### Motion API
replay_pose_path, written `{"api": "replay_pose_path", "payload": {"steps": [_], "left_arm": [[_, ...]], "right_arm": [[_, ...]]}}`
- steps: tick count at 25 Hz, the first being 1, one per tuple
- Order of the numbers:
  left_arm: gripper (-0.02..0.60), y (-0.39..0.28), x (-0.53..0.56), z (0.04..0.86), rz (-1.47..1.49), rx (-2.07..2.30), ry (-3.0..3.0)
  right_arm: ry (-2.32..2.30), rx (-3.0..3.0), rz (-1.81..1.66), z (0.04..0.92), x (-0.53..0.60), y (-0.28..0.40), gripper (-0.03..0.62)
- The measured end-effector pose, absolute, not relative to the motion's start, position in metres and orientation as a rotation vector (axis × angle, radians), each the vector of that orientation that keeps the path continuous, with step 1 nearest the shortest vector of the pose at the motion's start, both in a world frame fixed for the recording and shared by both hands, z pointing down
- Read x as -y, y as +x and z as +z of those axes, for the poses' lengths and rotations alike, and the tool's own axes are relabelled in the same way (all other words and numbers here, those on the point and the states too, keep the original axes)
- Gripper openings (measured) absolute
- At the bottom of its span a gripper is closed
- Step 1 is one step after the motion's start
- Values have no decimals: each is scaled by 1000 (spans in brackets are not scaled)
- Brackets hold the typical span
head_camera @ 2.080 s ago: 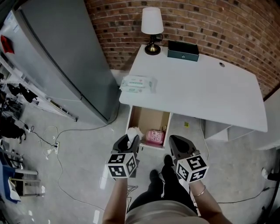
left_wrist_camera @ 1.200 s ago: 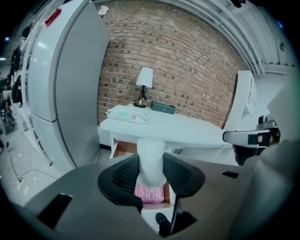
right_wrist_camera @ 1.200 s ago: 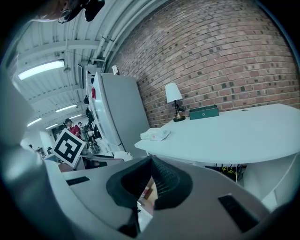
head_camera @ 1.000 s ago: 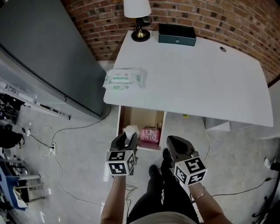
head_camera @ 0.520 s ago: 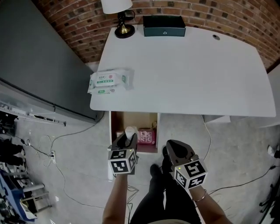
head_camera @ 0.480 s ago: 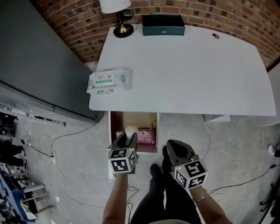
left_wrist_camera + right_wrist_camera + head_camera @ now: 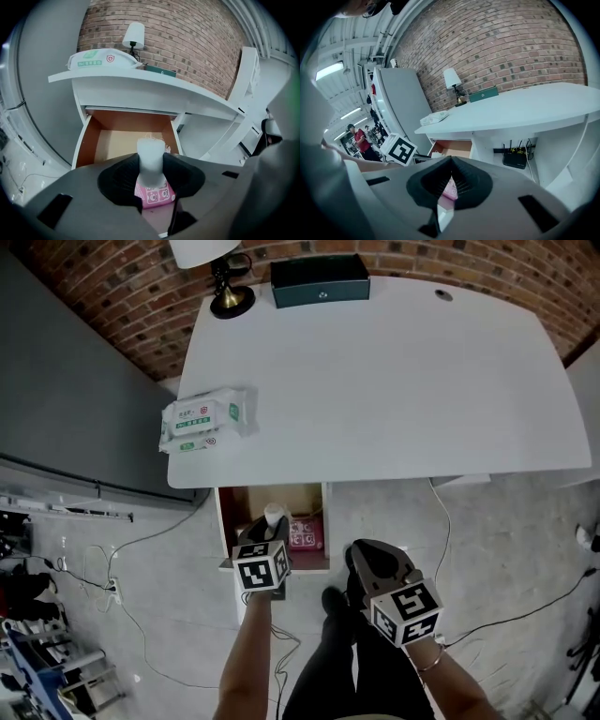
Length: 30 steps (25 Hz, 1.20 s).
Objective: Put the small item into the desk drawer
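The open desk drawer (image 7: pixel 246 502) shows its brown inside under the white desk (image 7: pixel 375 381). My left gripper (image 7: pixel 270 524) is shut on a small white item (image 7: pixel 274 515) and holds it upright over the drawer's front part. In the left gripper view the white item (image 7: pixel 151 157) stands between the dark jaws of that gripper (image 7: pixel 151 164), with the drawer (image 7: pixel 117 140) behind it. A pink box (image 7: pixel 302 532) lies in the drawer's right side, just beyond the item. To the right of the drawer, my right gripper (image 7: pixel 364 557) hangs shut and empty.
A pack of wipes (image 7: pixel 204 418) lies on the desk's left edge. A lamp (image 7: pixel 220 277) and a dark green box (image 7: pixel 319 279) stand at the back. A grey cabinet (image 7: pixel 66 381) stands on the left, with cables (image 7: pixel 122 559) on the floor. A router (image 7: pixel 515 159) sits under the desk.
The view has closed in on the desk. My left gripper has carried the white item a little farther over the open drawer. The right gripper keeps its place beside it.
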State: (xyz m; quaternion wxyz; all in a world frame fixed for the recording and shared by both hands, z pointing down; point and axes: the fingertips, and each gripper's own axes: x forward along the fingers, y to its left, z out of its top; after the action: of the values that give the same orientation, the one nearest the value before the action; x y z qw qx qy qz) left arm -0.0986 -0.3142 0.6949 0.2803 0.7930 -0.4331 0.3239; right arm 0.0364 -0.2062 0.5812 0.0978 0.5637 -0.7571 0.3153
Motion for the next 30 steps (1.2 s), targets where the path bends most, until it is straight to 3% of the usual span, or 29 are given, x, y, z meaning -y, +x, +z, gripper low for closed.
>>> {"api": "replay_pose_path", "payload": {"steps": [30], "left_arm": [[178, -25, 345, 805, 1152, 985, 2081]], "right_arm": [[1827, 2125, 1043, 620, 195, 78, 9]]}}
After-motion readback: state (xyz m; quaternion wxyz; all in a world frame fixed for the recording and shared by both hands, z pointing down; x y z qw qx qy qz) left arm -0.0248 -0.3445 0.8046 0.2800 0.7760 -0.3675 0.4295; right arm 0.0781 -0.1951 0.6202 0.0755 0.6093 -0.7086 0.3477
